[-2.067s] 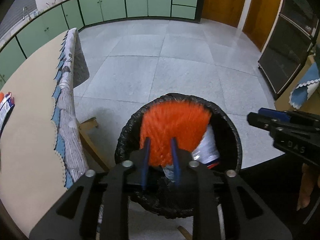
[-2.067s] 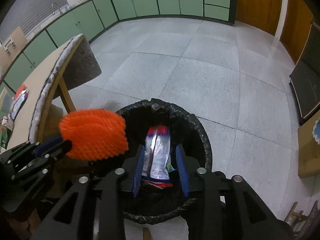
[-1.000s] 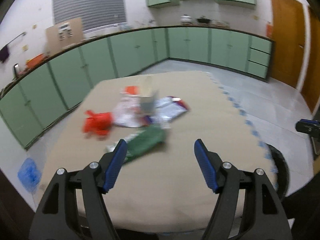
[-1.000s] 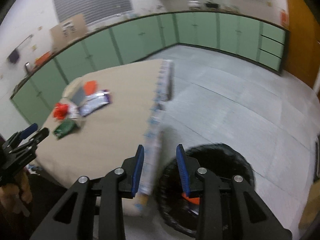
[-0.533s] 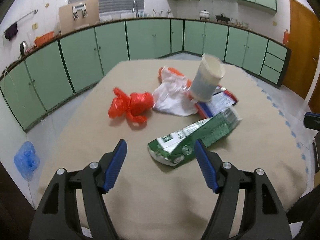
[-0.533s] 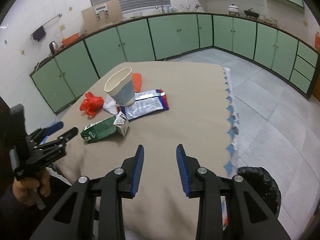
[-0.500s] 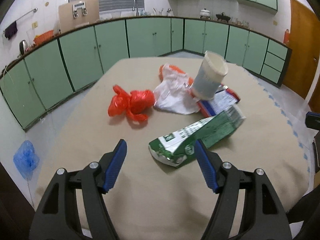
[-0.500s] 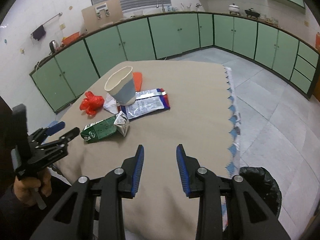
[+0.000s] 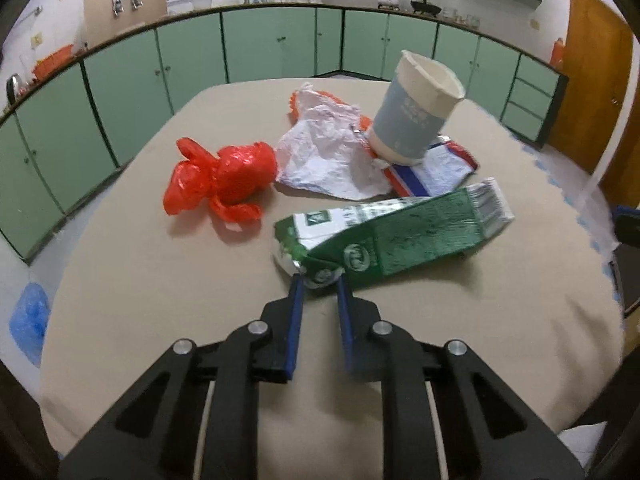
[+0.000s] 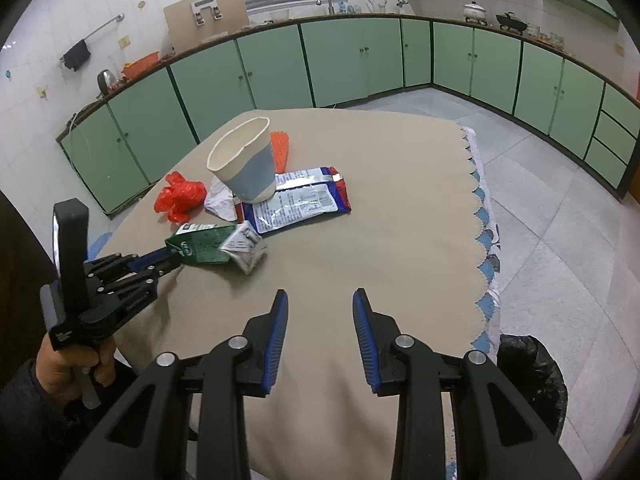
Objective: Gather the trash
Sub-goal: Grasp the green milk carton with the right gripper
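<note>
Left wrist view: the left gripper (image 9: 319, 285) has its jaws closing on the near corner of the green carton (image 9: 394, 233), which sits between the blue pads; the tips touch its crumpled end. The carton lies on its side on the tan worktop (image 9: 160, 300). Behind the carton stands a paper cup (image 9: 416, 108), resting on a blue and red wrapper (image 9: 434, 166). Left of the cup lies crumpled white paper (image 9: 324, 158), and left of that, beyond the carton's near end, a knotted red plastic bag (image 9: 220, 178).

Right wrist view: the right gripper (image 10: 319, 320) hovers over bare worktop (image 10: 380, 248), its jaws released and partly apart with nothing between them. The carton (image 10: 204, 246) lies well ahead and to the left, with the left gripper (image 10: 174, 258) at its near end, held by a hand (image 10: 70, 364). Past the carton are the cup (image 10: 246, 170), the wrapper (image 10: 298, 202) and the red bag (image 10: 180, 196). A black-lined bin (image 10: 532, 372) stands on the floor far right of the carton, beyond the worktop's edge.
</note>
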### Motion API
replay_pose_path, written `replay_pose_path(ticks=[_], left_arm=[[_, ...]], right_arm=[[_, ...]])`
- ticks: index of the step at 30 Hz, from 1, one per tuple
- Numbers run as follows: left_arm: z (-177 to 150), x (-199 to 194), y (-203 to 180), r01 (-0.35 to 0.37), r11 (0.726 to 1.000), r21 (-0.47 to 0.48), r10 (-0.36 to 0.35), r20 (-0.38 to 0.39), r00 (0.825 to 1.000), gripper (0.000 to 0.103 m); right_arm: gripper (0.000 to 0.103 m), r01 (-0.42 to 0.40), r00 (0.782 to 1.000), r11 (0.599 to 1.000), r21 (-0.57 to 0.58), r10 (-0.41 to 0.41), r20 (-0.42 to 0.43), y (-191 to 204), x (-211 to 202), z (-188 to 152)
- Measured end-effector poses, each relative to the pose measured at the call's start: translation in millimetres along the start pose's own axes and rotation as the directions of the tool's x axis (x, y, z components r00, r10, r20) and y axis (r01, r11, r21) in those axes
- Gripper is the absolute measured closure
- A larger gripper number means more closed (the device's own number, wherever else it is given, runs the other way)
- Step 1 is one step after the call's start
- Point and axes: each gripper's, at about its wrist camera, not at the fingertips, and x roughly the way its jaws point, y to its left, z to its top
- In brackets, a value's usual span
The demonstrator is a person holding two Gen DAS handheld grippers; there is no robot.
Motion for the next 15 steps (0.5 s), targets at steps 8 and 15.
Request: replay_pose_path(ticks=[8,15], left_arm=[[3.3,-30.4,-17.2,-0.039,0.999,0.001,0.038,0.085,0.996,0.05],[9.0,-27.6,-20.1,-0.064,0.998,-0.006,0.064,0.077,0.995,0.051]], right_arm=[[0.07,-0.042,0.999,0.999,-0.018,0.042,-0.006,5.3,11.5,4.3],[0.07,-0.101,0.995,0.986,-0.13,0.101,-0.008,26.2,34.0,10.4]])
